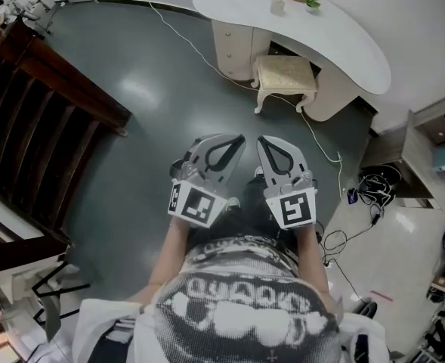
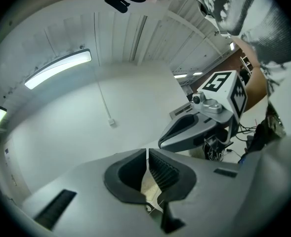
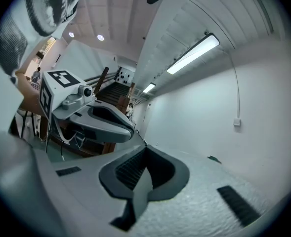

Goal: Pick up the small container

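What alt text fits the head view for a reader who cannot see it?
A person holds the left gripper and right gripper side by side before the body, both shut and empty. Ahead across the dark floor stands a curved white desk bearing a small container, a stool at its front.

Room around us: furniture, cords, stairs.
We note a curved white desk [image 1: 343, 40] at the top of the head view, with a cushioned stool [image 1: 285, 76] tucked against its front edge. A white cord [image 1: 178, 33] trails over the grey-green floor [image 1: 154, 119]. Dark wooden stairs [image 1: 33, 104] run along the left, and black cables [image 1: 377, 181] lie tangled at right.
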`<state>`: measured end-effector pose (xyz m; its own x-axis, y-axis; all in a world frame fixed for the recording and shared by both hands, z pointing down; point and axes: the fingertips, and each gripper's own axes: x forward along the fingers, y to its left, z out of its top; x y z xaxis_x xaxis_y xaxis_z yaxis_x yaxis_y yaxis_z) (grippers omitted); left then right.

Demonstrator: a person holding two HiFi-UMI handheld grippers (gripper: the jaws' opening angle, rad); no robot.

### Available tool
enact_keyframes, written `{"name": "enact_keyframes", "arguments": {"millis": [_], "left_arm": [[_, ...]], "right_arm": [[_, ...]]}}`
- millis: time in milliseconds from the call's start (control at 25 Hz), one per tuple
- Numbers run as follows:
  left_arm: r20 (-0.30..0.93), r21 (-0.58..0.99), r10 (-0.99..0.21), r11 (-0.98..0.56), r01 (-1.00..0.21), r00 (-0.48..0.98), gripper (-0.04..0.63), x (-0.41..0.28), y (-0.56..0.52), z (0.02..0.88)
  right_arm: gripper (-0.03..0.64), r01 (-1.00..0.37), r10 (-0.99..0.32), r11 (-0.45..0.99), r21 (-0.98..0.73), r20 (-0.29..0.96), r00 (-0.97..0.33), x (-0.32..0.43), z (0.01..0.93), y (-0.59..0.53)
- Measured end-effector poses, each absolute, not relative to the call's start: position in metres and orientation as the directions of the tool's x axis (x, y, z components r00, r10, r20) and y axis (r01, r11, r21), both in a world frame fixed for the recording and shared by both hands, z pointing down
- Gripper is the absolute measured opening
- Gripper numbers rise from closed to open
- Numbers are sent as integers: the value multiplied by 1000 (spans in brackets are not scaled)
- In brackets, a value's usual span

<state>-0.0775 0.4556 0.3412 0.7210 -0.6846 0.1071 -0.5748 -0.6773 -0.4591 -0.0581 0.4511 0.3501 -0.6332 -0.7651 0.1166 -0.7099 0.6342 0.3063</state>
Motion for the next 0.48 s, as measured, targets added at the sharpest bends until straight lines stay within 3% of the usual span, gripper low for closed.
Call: {"name": "enact_keyframes", "arguments": {"millis": [480], "left_arm": [[145, -442, -700, -678, -587, 699, 14, -75, 388, 358]], "right_arm": [[3, -703, -750, 657, 273, 146, -645, -49, 371, 379]]}}
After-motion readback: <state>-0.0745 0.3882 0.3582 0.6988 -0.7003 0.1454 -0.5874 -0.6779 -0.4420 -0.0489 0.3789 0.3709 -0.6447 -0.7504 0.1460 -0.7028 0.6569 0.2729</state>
